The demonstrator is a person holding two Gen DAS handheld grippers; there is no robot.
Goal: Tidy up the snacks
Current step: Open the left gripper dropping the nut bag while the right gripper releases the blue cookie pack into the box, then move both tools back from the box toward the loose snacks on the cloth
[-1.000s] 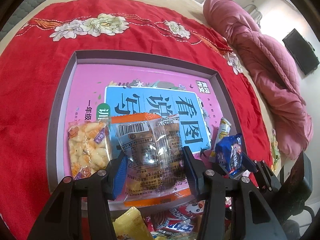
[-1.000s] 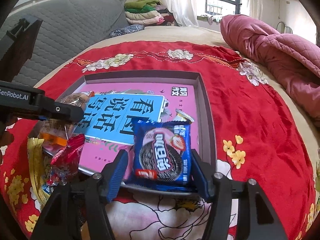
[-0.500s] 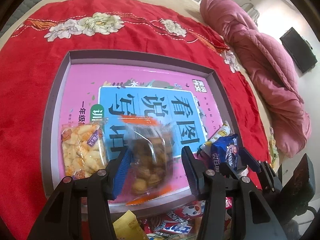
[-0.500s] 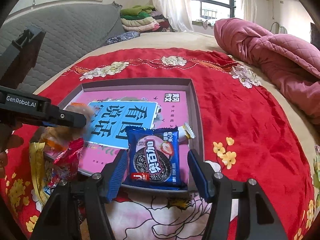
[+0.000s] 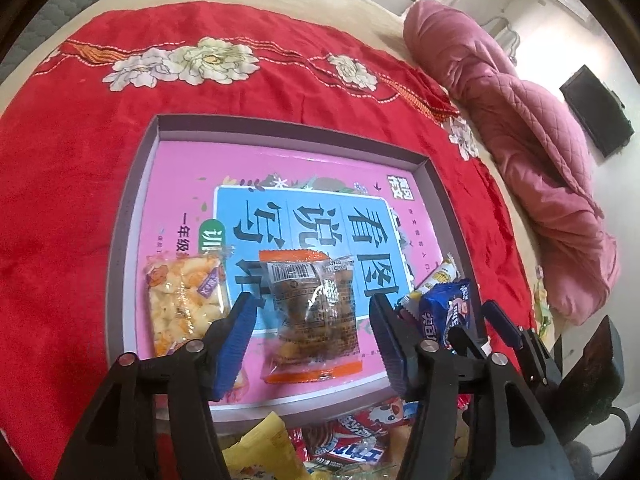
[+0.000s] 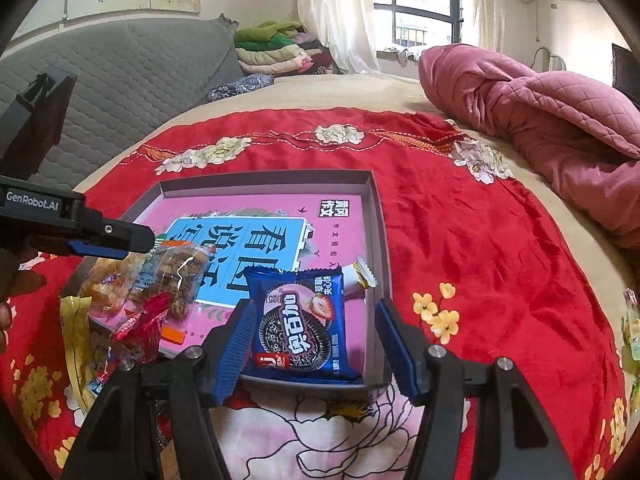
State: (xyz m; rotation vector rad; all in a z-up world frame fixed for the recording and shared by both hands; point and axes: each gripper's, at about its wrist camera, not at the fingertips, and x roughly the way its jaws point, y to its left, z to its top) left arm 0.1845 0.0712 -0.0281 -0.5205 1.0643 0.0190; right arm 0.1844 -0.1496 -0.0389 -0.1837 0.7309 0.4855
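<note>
Two handheld grippers point down at a shallow grey cardboard tray (image 5: 136, 216) lined with a pink and blue printed sheet, set on a red floral bedspread (image 5: 72, 168). The left gripper (image 5: 312, 340) is opening its jaws; a clear crinkly packet with orange sealed ends and brown snack pieces (image 5: 312, 304) lies flat on the tray floor between the blue ribbed pads, which do not press it. Just beside it, to the picture's left, lies a clear packet of pale puffed bites (image 5: 184, 300). The right gripper (image 6: 316, 344) stands moderately wide, its jaws either side of a blue strawberry sandwich-biscuit packet (image 6: 300, 328) resting at the tray's near corner; gaps show on both sides, so it appears unheld. More loose wrappers (image 5: 360, 440) pile outside the near rim. Both packets look light, thin and slippery, with brittle contents; a gentle pinch across the middle or at a sealed edge seems safest.
</note>
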